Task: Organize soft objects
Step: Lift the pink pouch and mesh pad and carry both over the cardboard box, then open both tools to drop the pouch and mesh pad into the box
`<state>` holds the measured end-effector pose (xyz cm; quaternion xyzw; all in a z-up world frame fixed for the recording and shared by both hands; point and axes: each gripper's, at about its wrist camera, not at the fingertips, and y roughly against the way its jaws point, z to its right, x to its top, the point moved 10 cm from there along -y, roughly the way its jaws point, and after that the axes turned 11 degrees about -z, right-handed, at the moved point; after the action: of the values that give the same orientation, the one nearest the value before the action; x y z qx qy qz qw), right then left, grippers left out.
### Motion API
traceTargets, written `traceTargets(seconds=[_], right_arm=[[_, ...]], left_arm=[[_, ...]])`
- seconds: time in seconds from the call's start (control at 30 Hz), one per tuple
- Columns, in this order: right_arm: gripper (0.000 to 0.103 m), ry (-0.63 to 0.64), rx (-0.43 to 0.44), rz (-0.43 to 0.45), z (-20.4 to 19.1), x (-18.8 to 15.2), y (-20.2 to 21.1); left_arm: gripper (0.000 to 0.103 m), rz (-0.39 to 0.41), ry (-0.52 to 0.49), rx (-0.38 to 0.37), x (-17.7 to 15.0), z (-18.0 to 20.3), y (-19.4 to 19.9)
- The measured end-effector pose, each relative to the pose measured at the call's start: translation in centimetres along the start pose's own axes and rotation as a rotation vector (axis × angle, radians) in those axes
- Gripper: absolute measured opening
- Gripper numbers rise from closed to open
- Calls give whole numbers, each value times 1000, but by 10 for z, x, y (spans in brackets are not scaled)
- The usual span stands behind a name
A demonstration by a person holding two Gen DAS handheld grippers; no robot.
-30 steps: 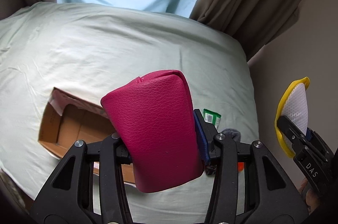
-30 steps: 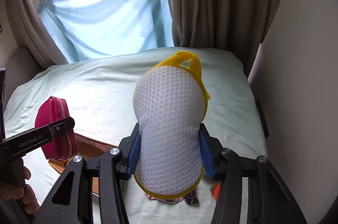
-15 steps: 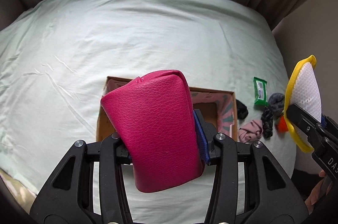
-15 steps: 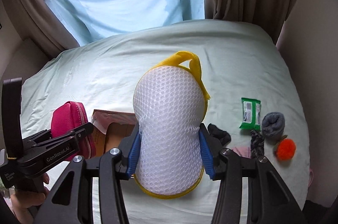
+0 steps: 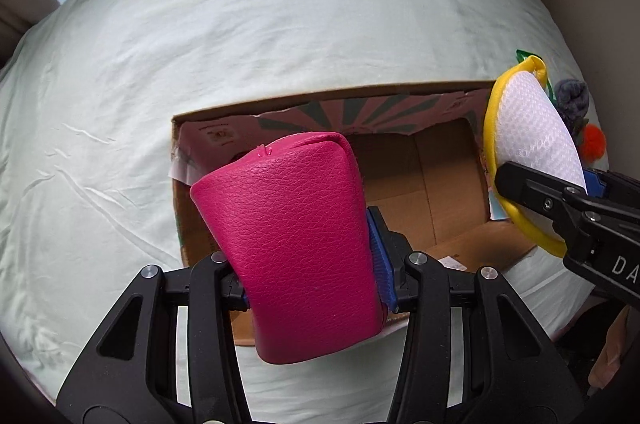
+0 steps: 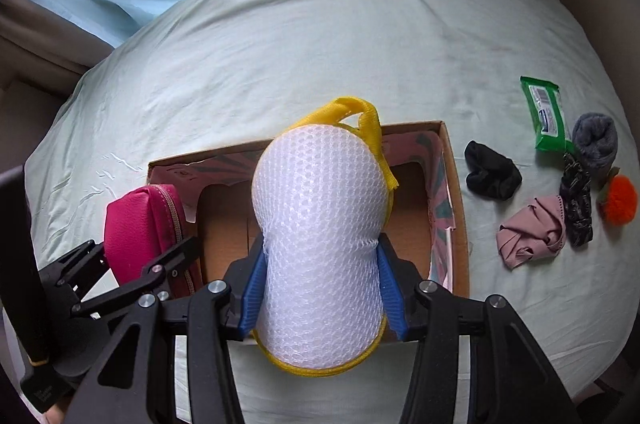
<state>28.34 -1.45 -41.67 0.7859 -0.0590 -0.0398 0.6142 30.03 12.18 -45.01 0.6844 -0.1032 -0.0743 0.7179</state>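
My left gripper point(image 5: 308, 264) is shut on a pink leather pouch point(image 5: 296, 240) and holds it over the left part of an open cardboard box point(image 5: 436, 184) on the bed. My right gripper point(image 6: 320, 284) is shut on a white mesh pouch with yellow trim point(image 6: 320, 224), held over the same box point(image 6: 456, 192). The pink pouch point(image 6: 136, 228) also shows at the left of the right wrist view, and the mesh pouch point(image 5: 528, 140) at the right of the left wrist view. The box floor in view is bare.
On the pale green sheet point(image 6: 360, 44) right of the box lie a black sock point(image 6: 492, 172), a pink cloth point(image 6: 532, 232), a dark patterned cloth point(image 6: 576, 200), a grey sock point(image 6: 596, 140), an orange pom-pom point(image 6: 620, 200) and a green wipes pack point(image 6: 548, 116). Curtains hang behind the bed.
Both grippers have tilted down and moved in over the box, each still holding its pouch. The box now fills the middle of both views.
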Motion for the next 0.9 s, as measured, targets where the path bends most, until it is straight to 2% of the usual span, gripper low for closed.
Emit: traceTargets(seconds=[0.2,0.4,0.43,0.47,0.5,0.53,0.57,0.63,0.9], right_arm=[[46,-33,5,-81,6,13,-40],[47,-65,13,-156,13,15,-74],[53,-68,13,-166,12,15,-77],[64,-71,13,-167,12,16,-79],[75,-70,8,-165,12,16,-81],[98,-70,3,-163,14,17,-83],[103,-72,5,-158,14,17,-84],[103,-71,13,-150,14,17,-85],[103,-15,-12,-139,9,13,-75]], left_arm=[[41,-66,-22,5,4,1,-38],[41,-112,-98,36,6,8,-63],[48,-116,-108,37,6,8,-64],[54,-117,-118,35,7,10,-65],[77,-118,-129,38,6,11,-64],[99,-118,-142,57,6,11,-64],[103,-112,-158,92,5,10,-63],[103,-80,-188,137,4,8,-58],[103,-75,-144,98,-2,-3,-42]])
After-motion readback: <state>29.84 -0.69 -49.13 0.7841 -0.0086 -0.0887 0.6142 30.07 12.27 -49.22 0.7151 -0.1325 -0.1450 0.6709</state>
